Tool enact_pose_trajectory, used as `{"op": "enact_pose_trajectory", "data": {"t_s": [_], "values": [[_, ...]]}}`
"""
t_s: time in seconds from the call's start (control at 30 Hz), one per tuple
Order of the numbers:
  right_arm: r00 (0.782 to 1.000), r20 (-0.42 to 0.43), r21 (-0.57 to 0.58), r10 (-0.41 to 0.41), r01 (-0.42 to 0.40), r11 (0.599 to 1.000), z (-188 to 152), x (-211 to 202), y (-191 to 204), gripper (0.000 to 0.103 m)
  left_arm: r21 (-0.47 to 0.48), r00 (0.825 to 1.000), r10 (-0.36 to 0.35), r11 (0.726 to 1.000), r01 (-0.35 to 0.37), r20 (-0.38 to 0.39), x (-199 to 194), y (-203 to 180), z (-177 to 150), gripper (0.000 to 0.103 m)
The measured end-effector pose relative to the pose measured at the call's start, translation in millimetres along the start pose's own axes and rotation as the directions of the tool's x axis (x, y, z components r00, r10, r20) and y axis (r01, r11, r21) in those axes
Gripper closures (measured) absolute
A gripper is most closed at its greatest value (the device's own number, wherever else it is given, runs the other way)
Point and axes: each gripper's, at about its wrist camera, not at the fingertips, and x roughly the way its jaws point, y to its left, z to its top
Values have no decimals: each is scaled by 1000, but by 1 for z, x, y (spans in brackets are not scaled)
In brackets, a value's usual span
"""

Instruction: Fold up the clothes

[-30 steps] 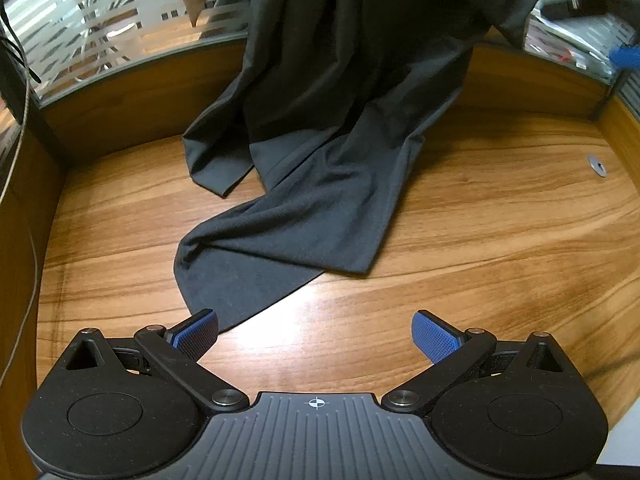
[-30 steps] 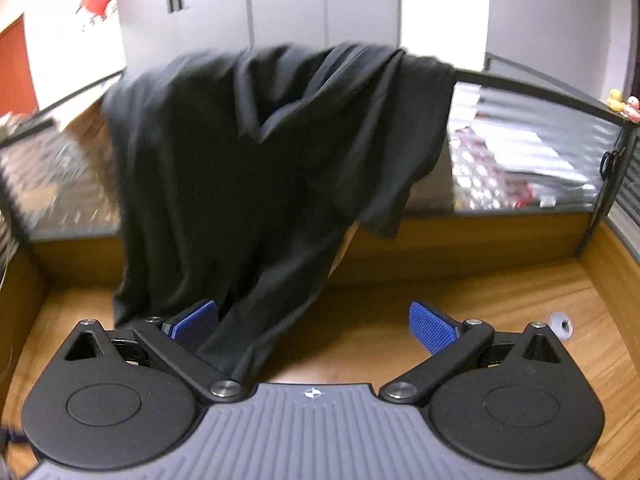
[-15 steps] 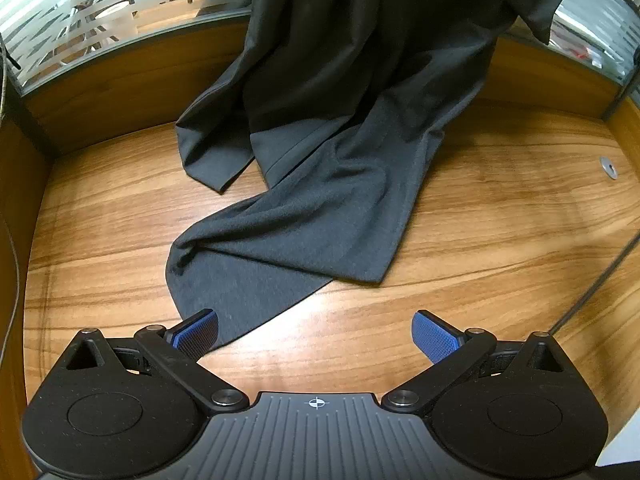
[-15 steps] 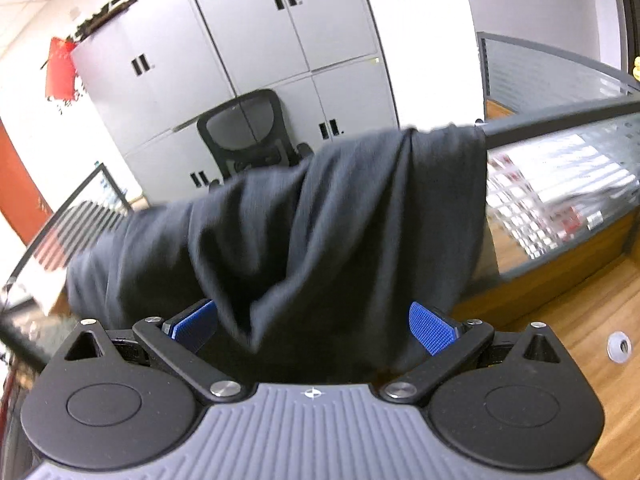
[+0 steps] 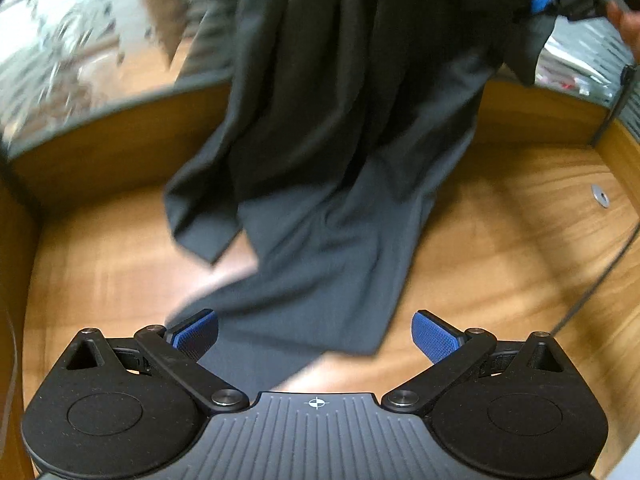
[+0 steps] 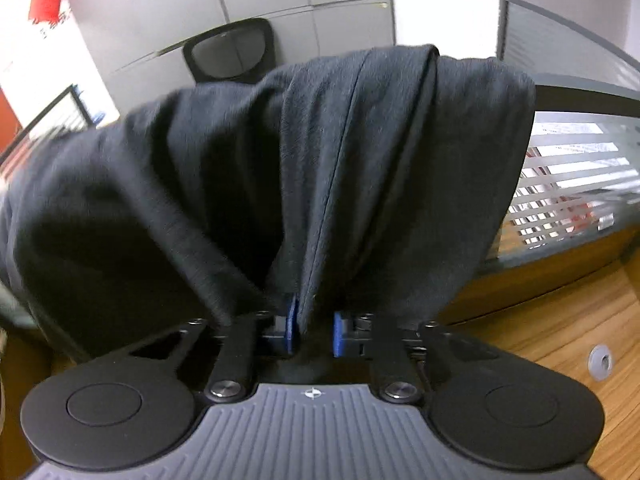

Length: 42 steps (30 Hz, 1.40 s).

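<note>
Above the desk point(image 5: 500, 248), right tool point(image 6: 314, 330) grips the dark garment point(image 6: 320, 168).

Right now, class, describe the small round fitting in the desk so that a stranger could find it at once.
Start at the wooden desk, with the dark garment draped down its middle. Look right, toward the far corner. There sits the grey round fitting, flush in the wood, the only small round thing on the bare surface.

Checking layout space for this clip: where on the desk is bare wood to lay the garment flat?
Bare desk runs right of the dark garment, out to the grommet and cable. A smaller patch lies left, by the wooden partition. The middle is crowded: cloth trails between the open left gripper fingers.
</note>
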Motion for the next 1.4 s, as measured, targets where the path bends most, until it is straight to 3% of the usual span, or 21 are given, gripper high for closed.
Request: {"op": "enact_pose_trajectory", "data": {"t_s": [0.13,0.3,0.47,0.7,0.93,1.2,1.3,1.4], "values": [[999,-44,-14,13,-14,1000,-3,-2,-11,86,61,996,-22,998,17,86,8,-13,40,0],[993,-113,-33,22,-26,999,-19,-6,-24,87,117,990,-41,993,25,135,10,-31,70,0],[984,-175,-36,32,-38,999,-56,-15,-36,93,139,987,-103,987,86,119,7,-40,61,0],[977,-210,-8,47,-50,999,-101,-25,-46,95,99,991,-116,989,109,64,12,-39,41,0],[972,-230,47,52,-42,998,-139,-39,-51,95,8,963,-247,969,247,111,-13,-42,45,2],[955,-282,107,95,-67,992,-199,-60,-43,93,-86,906,-383,911,403,179,-42,-45,49,8],[948,-303,115,95,-63,991,-228,-69,-39,93,-78,898,-416,900,429,142,-36,-55,39,12],[932,-336,175,136,-80,981,-256,-76,-43,92,-90,890,-446,886,454,92,-24,-62,28,24]]}}
